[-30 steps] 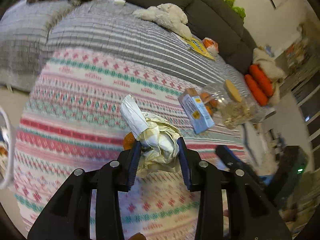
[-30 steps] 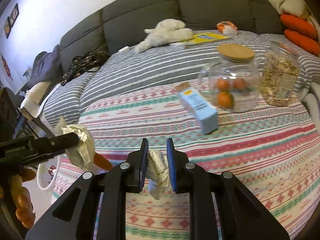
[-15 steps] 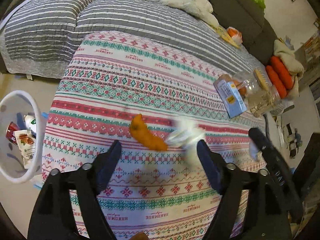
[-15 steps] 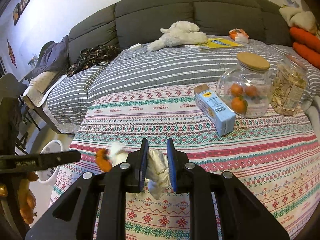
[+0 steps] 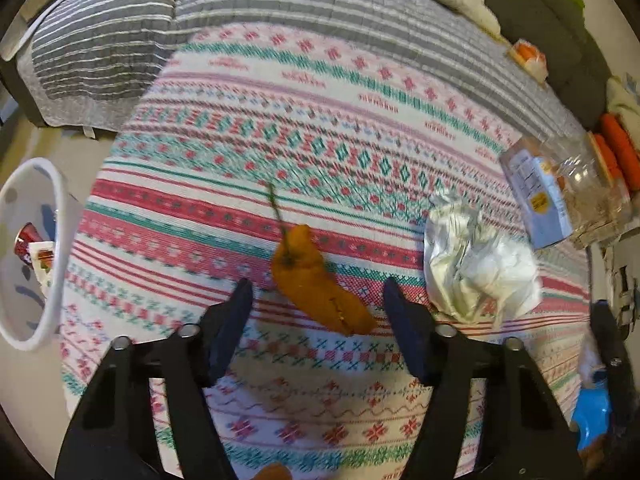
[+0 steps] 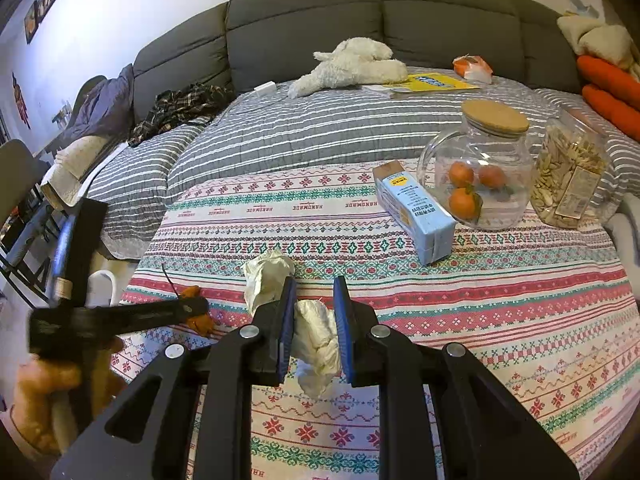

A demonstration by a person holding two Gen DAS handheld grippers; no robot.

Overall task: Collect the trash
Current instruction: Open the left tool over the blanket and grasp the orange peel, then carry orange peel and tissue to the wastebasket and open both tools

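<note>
Where the right gripper (image 6: 315, 316) clamps it, the crumpled wrapper (image 6: 316, 340) is half hidden.

Patterned tablecloth (image 5: 320, 128) bearing orange peel (image 5: 316, 280), crumpled paper (image 5: 476, 264), carton (image 6: 416, 212).

left view steep over tablecloth (image 5: 360, 128), right view low toward sofa (image 6: 360, 20), probably overlapping

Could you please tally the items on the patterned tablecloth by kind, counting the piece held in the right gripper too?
Crumpled paper wads: 2, one loose, one in the right gripper
Orange peel: 1
Blue carton: 1
Jars: 2, a fruit jar and a seed jar
Total: 6
</note>
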